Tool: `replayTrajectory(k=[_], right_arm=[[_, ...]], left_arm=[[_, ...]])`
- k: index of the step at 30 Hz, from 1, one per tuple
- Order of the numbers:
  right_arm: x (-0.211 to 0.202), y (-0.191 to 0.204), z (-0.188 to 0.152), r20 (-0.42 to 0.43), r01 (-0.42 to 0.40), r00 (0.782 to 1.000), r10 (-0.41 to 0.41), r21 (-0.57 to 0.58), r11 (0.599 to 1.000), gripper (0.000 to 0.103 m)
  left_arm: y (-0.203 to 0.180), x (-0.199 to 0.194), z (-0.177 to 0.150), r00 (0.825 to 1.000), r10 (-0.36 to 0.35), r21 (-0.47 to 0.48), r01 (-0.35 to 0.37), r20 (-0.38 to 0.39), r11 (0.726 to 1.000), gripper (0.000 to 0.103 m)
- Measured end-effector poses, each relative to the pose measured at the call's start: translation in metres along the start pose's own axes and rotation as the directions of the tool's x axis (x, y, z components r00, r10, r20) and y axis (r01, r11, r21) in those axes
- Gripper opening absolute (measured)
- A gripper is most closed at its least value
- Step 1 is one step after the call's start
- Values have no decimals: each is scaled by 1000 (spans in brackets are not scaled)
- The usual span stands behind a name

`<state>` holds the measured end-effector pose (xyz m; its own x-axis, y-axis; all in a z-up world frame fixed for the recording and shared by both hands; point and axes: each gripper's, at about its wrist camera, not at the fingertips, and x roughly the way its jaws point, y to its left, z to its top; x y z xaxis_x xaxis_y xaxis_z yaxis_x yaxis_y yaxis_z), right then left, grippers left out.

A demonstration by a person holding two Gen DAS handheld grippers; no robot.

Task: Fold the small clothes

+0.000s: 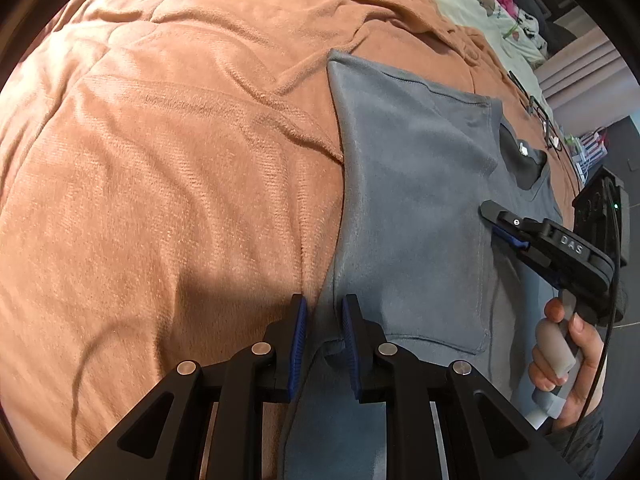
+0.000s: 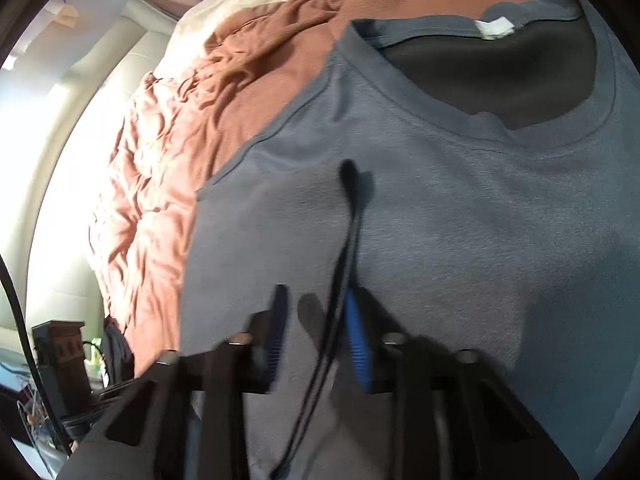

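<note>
A grey T-shirt (image 1: 412, 184) lies spread on a bed covered by a rumpled orange-brown blanket (image 1: 168, 152). In the left wrist view one side of the shirt is folded over onto the body, its hemmed edge running down the right part of the cloth, and the dark inside of the neck opening (image 1: 520, 160) shows further off with a small white label.

The left claw (image 1: 325, 340) sits at the near edge of the shirt. Its 2 blue-padded fingers (image 1: 298, 344) stand only a little apart, and a bunched ridge of grey cloth rises between them; the fabric appears pinched there, touching both pads.

The right claw (image 1: 494, 220) is seen from the side in the left wrist view, its black tip low over the folded part of the shirt, near the collar. A hand (image 1: 568, 360) grips its pale handle at the right edge. In the right wrist view this claw (image 2: 316, 336) is blurred; its 2 fingers stand apart with flat grey cloth beneath them and nothing gripped between the pads. A thin black cable (image 2: 340, 280) runs up through the gap. Ahead of it lies the shirt's round collar (image 2: 472, 120) with the white label (image 2: 494, 27) at the back of the neck.

To the left in that view the blanket is heaped in folds beside a cream wall.
</note>
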<state>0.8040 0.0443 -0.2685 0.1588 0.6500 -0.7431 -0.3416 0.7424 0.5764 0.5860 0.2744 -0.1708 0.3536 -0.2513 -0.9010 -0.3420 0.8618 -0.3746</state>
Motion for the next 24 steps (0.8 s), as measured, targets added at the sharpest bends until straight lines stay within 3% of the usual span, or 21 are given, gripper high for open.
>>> replayTrajectory(k=[3,8,15,24], right_arm=[[-7,-1,-2,3,1,1000,-1,9,1000,0],[-23,7,-13,46,16,999,-17,6,1000,0],[-33,15,-39,38,53,998,-55,42,998,0],[-47,26,-30,37,70,997,-70,9,998,1]], left_arm=[[-1,-1,-1,1000,1,3,-1,1,1000,20],[-2,-4,-6,1000,-1,10,1,4,1000,20],[-3,-8,-16,1000,14,44,-14,-3,999,20],[-2,-10,-21,1000,29,41,-29,4,999,20]])
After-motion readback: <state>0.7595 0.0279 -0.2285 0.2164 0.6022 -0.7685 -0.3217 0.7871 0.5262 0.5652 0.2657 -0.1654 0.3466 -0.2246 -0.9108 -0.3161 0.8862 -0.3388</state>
